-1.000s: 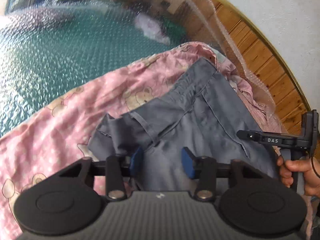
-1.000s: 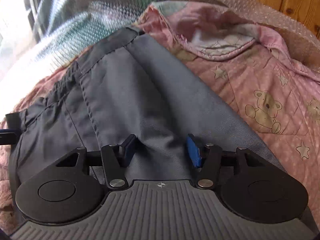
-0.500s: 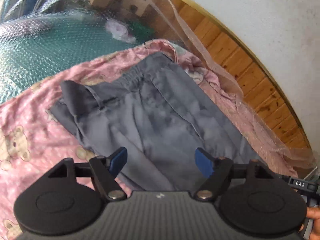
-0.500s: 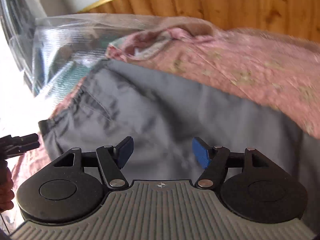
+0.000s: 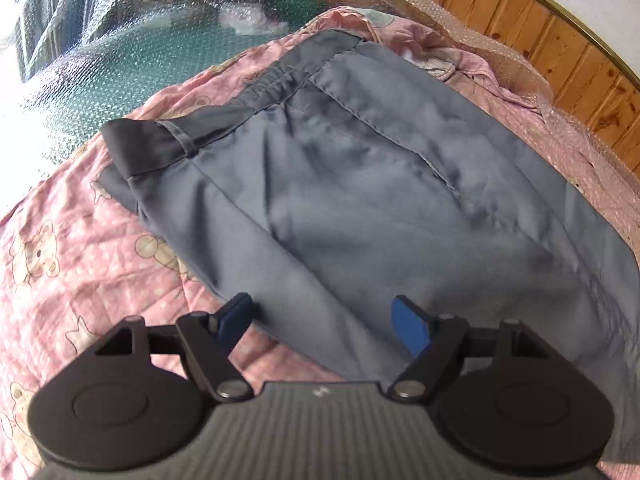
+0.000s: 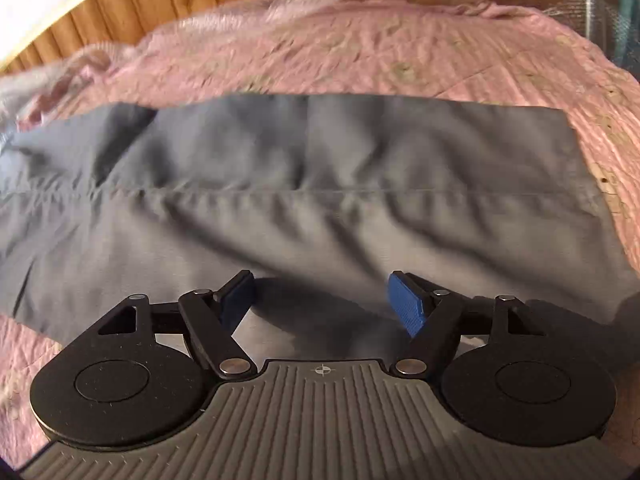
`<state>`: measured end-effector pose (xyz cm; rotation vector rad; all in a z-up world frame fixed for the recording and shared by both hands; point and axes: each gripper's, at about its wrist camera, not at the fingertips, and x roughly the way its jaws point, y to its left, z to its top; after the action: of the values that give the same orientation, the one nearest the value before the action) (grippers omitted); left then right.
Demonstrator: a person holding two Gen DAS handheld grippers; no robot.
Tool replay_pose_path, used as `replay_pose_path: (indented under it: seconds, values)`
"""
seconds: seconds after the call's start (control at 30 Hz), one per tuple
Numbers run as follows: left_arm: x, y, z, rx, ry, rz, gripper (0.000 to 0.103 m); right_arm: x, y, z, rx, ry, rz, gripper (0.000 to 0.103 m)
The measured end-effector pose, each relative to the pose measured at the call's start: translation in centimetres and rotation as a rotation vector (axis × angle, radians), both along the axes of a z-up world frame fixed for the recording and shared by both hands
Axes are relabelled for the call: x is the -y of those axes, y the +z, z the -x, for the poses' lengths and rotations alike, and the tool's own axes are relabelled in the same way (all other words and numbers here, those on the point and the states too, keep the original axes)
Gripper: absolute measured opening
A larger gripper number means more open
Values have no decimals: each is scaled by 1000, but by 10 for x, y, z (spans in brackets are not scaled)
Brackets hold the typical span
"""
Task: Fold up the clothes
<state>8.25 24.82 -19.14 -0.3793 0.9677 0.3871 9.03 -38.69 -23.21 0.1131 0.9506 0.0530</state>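
Both wrist views angled down, close, sharing grey trousers (image 5: pixel 360 184)

The grey trousers (image 5: pixel 360 184) lie flat on the pink quilt (image 5: pixel 80 264), so nothing tall stands up in the way there. In the left wrist view there is bare quilt at the lower left, with room to pass. Bubble wrap (image 5: pixel 100 64) covers the upper left. At the upper right a wooden wall (image 5: pixel 560 52) shuts off that side. In the right wrist view bare quilt lies beyond the trousers, up to the same wall at the top left.
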Motion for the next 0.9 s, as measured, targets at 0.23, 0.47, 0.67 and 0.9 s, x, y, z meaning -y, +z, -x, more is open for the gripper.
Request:
replay_pose_path:
  seconds: [0.23, 0.47, 0.67, 0.9]
  values:
    - [94, -3, -21, -5, -184, 48, 78, 66, 10, 28, 41, -108, 27, 74]
    - [131, -5, -38, -74, -251, 41, 78, 74, 17, 23, -8, -148, 79, 76]
    - [200, 1, -73, -54, -414, 109, 78, 18, 46, 7, 26, -164, 22, 76]
    - [273, -11, -113, -46, -603, 168, 78, -97, 54, -38, 31, -27, 0, 79]
